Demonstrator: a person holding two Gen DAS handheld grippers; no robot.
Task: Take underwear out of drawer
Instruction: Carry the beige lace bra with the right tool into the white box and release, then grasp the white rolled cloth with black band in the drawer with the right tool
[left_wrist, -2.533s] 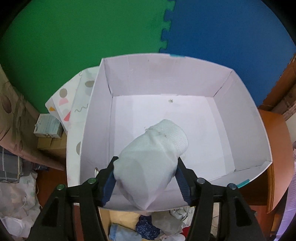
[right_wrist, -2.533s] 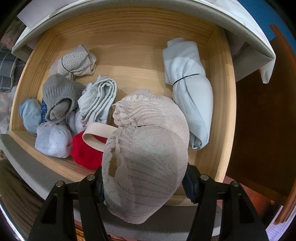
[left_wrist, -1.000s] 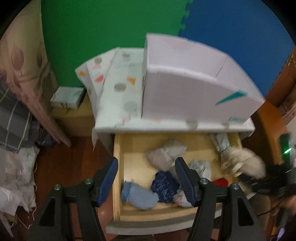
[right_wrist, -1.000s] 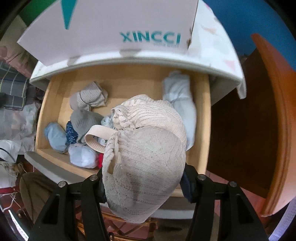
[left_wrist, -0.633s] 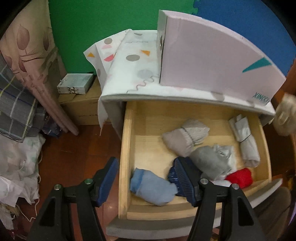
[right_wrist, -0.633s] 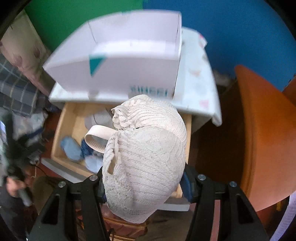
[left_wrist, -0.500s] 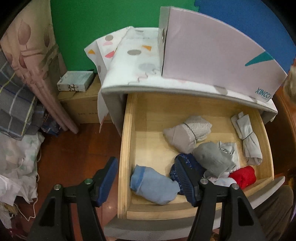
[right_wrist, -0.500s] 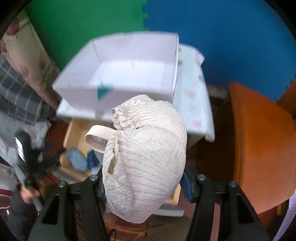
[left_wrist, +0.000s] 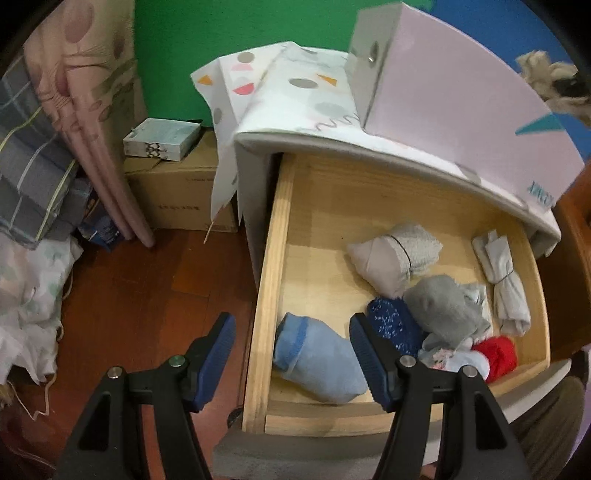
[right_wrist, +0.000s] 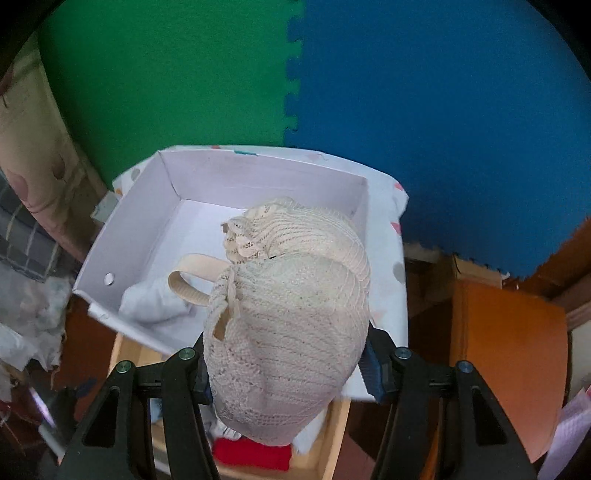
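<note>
1. The right gripper (right_wrist: 286, 354) has lifted clear of the drawer (left_wrist: 269, 280) and now hangs above the white box (right_wrist: 129, 236) on the cabinet top. Its jaws are clamped on a cream lace garment (right_wrist: 291, 325), which bulges between them and hides much of the box floor.
2. The white box, empty earlier, now contains one white rolled piece (right_wrist: 153, 301) in its near left corner. This is judged to be the item the left gripper held over the box shortly before.
3. The left gripper (left_wrist: 291, 350) has come down from the box to the open drawer. Its jaws stand wide and empty, one finger outside the drawer's left wall, the other over the drawer interior.
4. The light blue roll (left_wrist: 317, 363) lies in the drawer's near left corner, directly between the open jaws but lower, with no visible contact.
5. Remaining drawer contents: a beige roll (left_wrist: 391, 254), a grey roll (left_wrist: 443, 306), a dark blue piece (left_wrist: 391, 323), a red piece (left_wrist: 496, 356) and a pale bundle (left_wrist: 504, 284) at the right wall.
6. Consequence for the task: one garment is delivered, a second is ready for release over the box, and the light blue roll is the likely next pick. Several pieces remain.
</note>
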